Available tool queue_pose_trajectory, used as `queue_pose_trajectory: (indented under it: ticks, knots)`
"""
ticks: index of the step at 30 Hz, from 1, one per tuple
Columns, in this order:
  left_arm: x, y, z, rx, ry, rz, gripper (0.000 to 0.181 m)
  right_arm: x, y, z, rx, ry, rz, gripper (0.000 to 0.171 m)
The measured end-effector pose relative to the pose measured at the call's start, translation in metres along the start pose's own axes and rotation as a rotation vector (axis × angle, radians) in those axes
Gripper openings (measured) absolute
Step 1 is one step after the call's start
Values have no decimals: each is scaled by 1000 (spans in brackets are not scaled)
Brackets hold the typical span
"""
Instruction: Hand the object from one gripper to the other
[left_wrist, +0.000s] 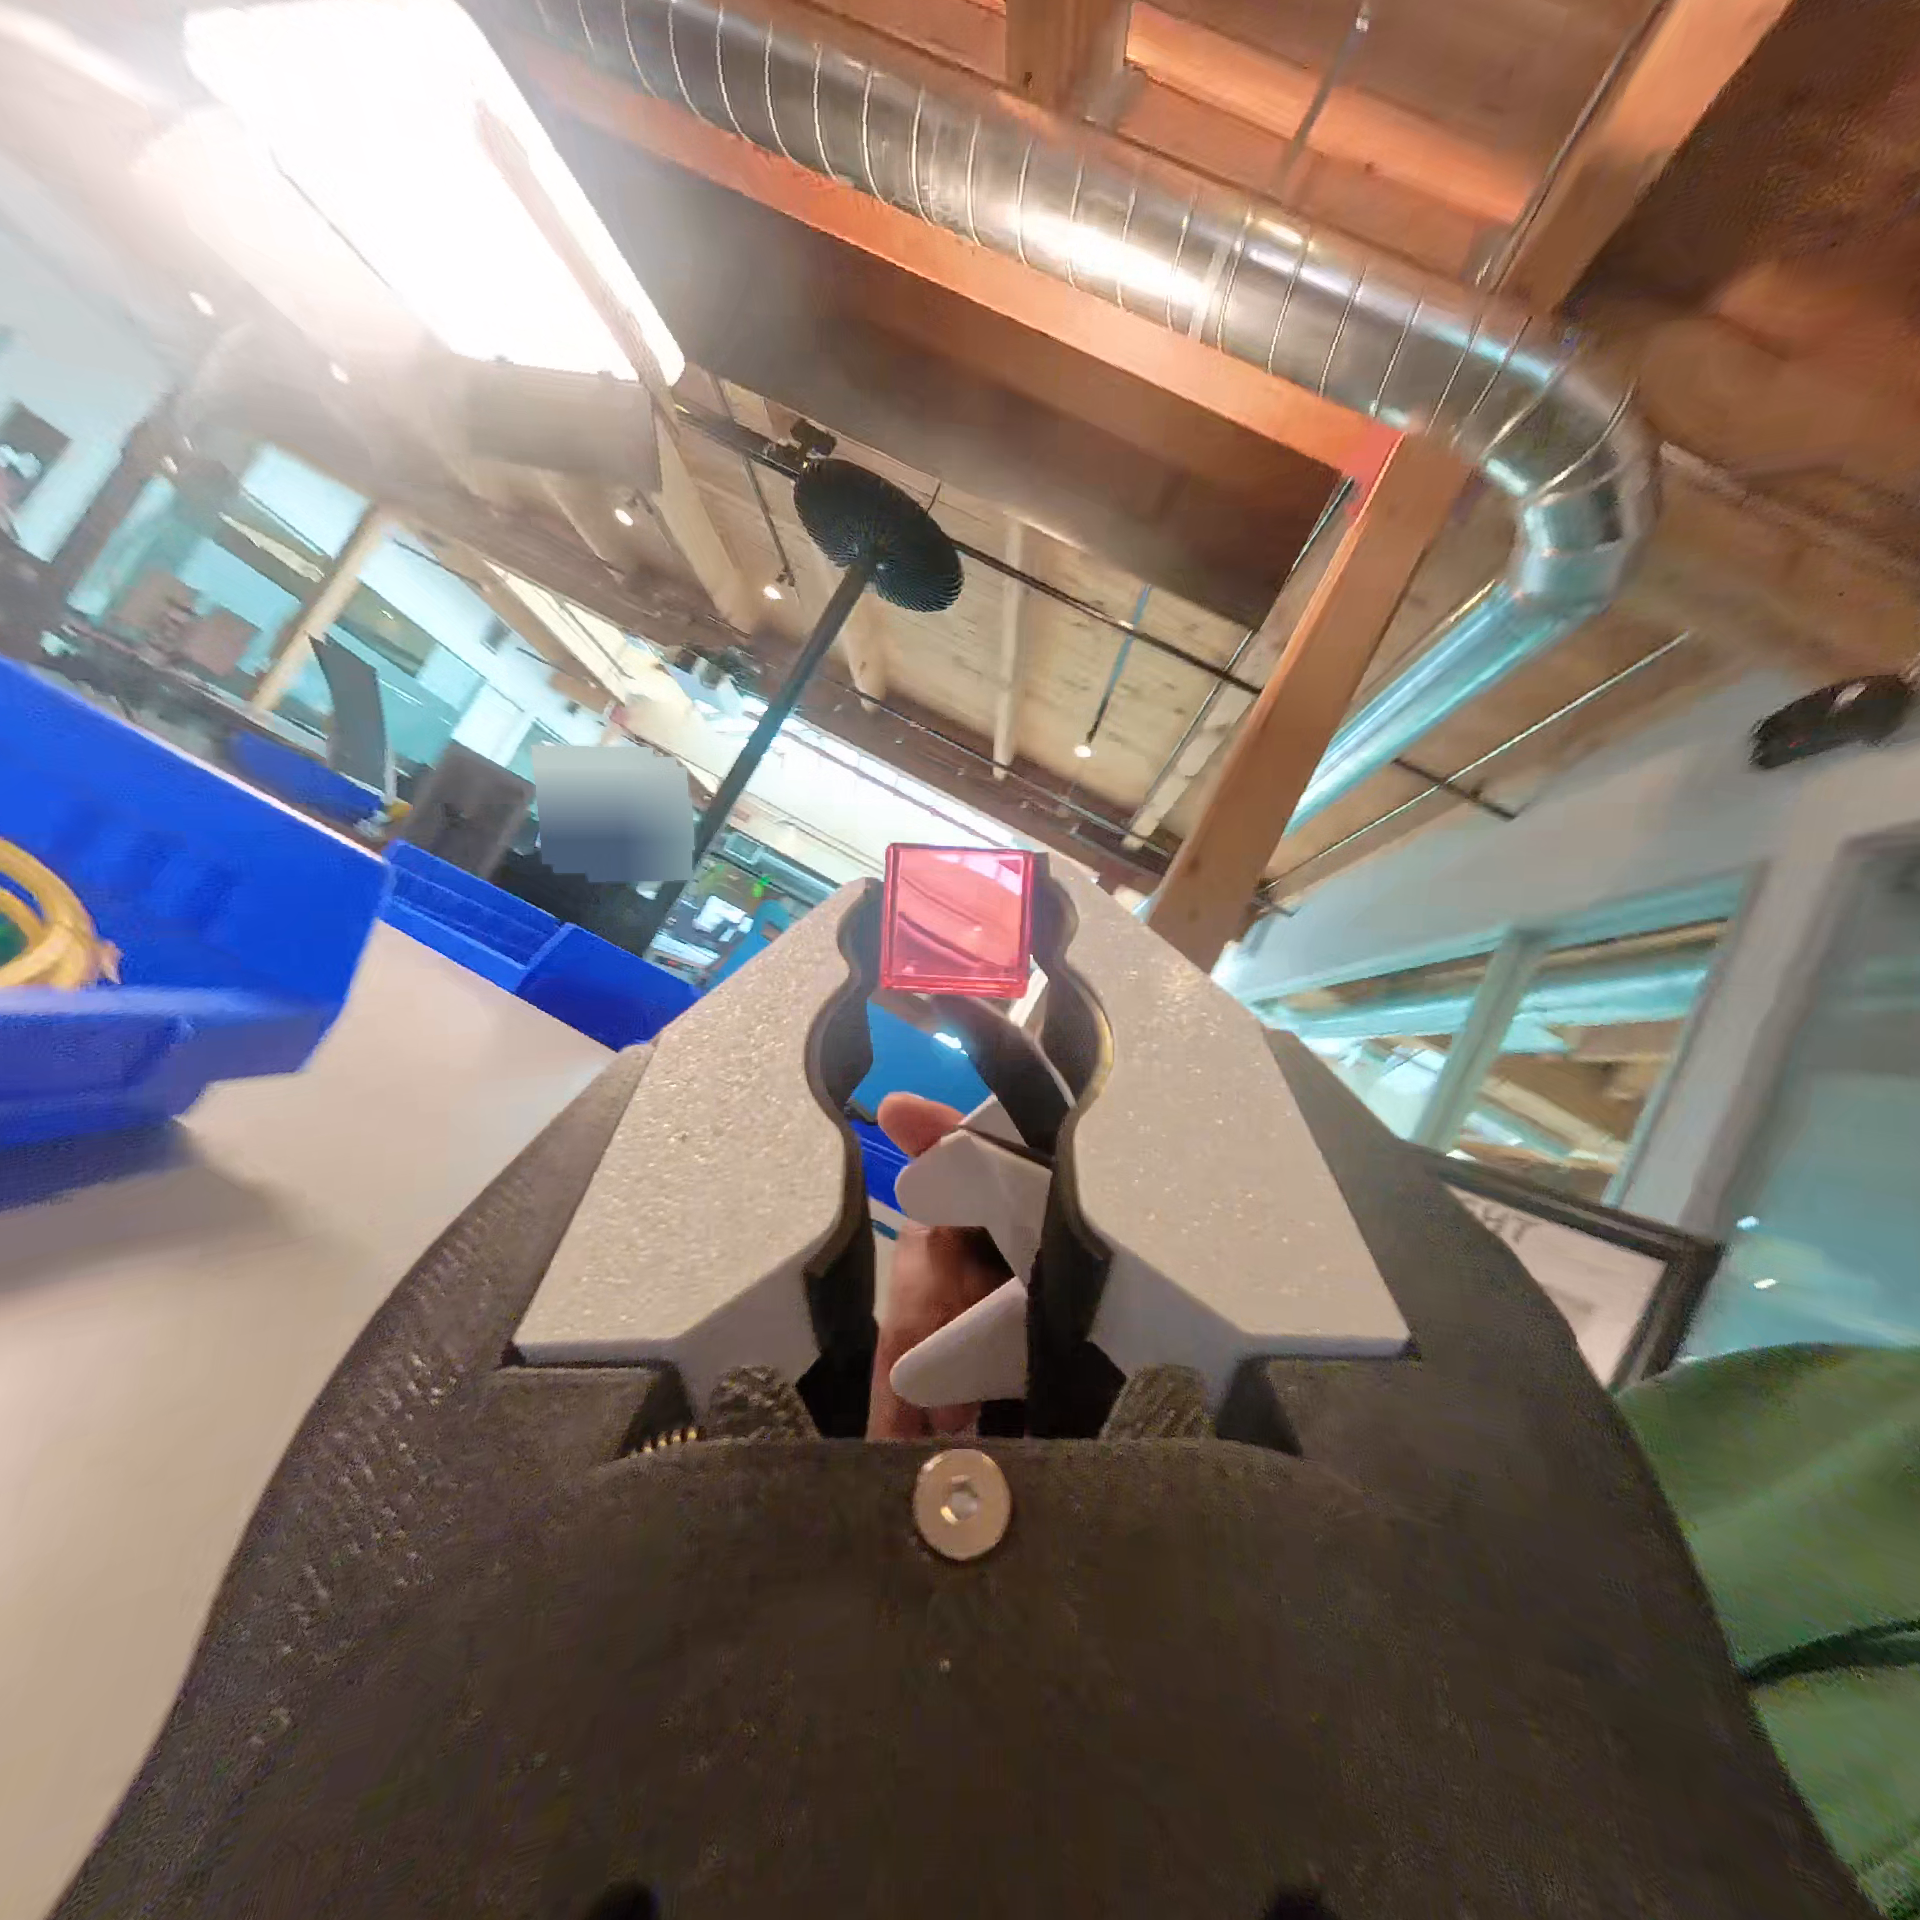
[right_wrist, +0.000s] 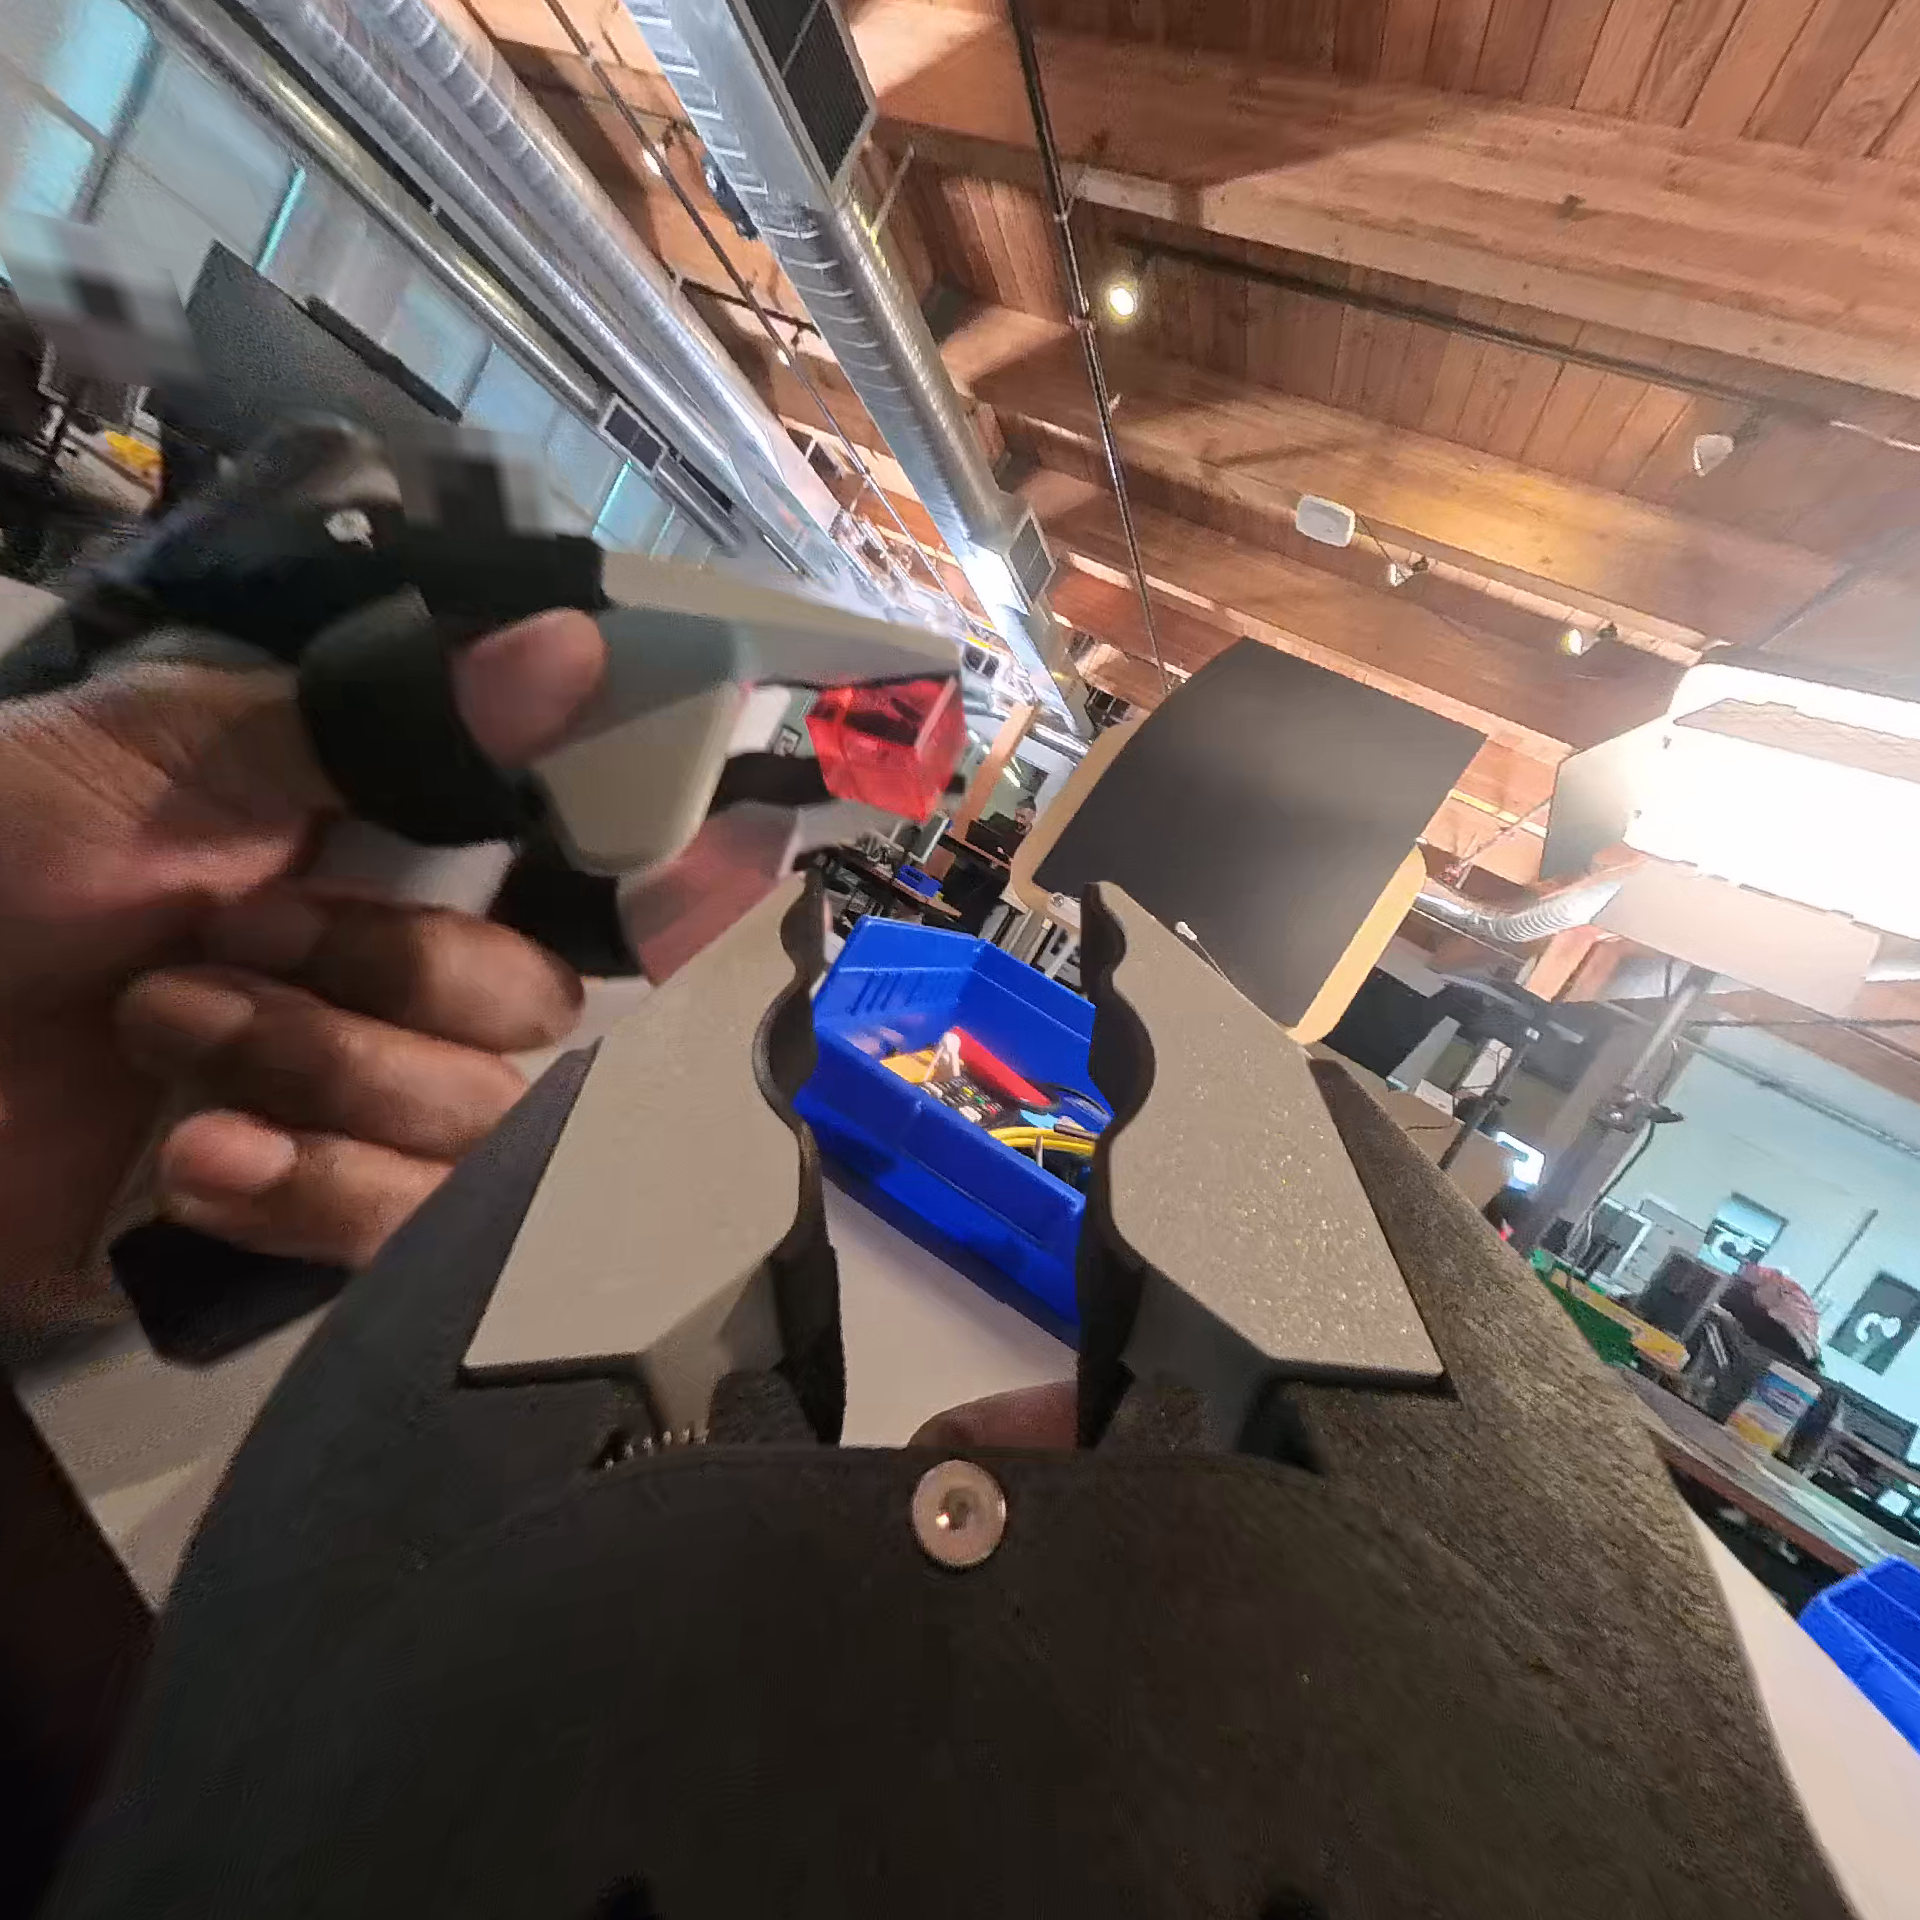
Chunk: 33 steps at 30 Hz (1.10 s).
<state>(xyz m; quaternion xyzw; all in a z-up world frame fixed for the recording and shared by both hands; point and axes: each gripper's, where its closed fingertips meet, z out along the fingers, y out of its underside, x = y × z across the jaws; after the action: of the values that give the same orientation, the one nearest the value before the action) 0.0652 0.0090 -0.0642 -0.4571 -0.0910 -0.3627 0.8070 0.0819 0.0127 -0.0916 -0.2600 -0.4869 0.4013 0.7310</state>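
A translucent red cube (left_wrist: 957, 921) is being clamped at the jaw tips of the left gripper (left_wrist: 957, 914), while the right gripper (right_wrist: 948, 914) is being held just below it, jaws apart and empty.

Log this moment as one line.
left gripper: shut on red cube | right gripper: open, empty, below cube | handover: not yet done | blue bin on table beyond

An industrial workshop or lab is shown. Wooden beams (right_wrist: 1455, 187) and a bare metal duct (left_wrist: 1143, 229) are seen overhead, with track lights (right_wrist: 1122, 299) hung below. Blue bins (right_wrist: 935, 1101) of wires and parts are set on a white table (left_wrist: 260, 1299). Glass partitions (left_wrist: 1507, 997) and cluttered benches (right_wrist: 1766, 1382) are seen behind.
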Motion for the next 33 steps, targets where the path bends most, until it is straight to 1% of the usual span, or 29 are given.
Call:
queue_pose_trajectory:
  ticks: [2,4,6,9,12,18,19,20,22,25,28,30,33]
  knots:
    - [-2,14,3,-9,6,-63,27,-5,-2,0,6,4,-41,49]
    - [4,24,5,-1,41,-131,28,-10,0,1,-5,10,-101,40]
    - [8,33,9,-27,54,-170,29,-11,1,1,-10,19,-120,43]
    - [8,38,8,-102,36,-132,28,-11,2,2,-14,5,-103,44]
    - [5,40,7,-166,32,-154,28,-12,4,4,-24,-7,-100,46]
    - [3,39,6,-159,53,-233,28,-9,3,5,-16,-15,-67,45]
    - [2,41,6,-169,52,-251,28,-5,1,4,0,-3,-42,33]
    - [2,43,6,-185,55,-269,27,-4,-1,4,11,-16,-8,30]
    - [2,45,7,-204,61,-287,27,-4,0,5,5,-48,52,30]
    - [2,49,8,-228,62,-295,27,-2,0,5,1,-57,83,29]
    - [4,47,8,-216,73,-259,28,-2,-3,5,13,-67,143,28]
    - [7,40,7,-169,86,-190,35,0,-9,7,35,-69,267,27]
    - [0,17,4,-8,25,-73,45,16,-18,11,92,-58,601,26]
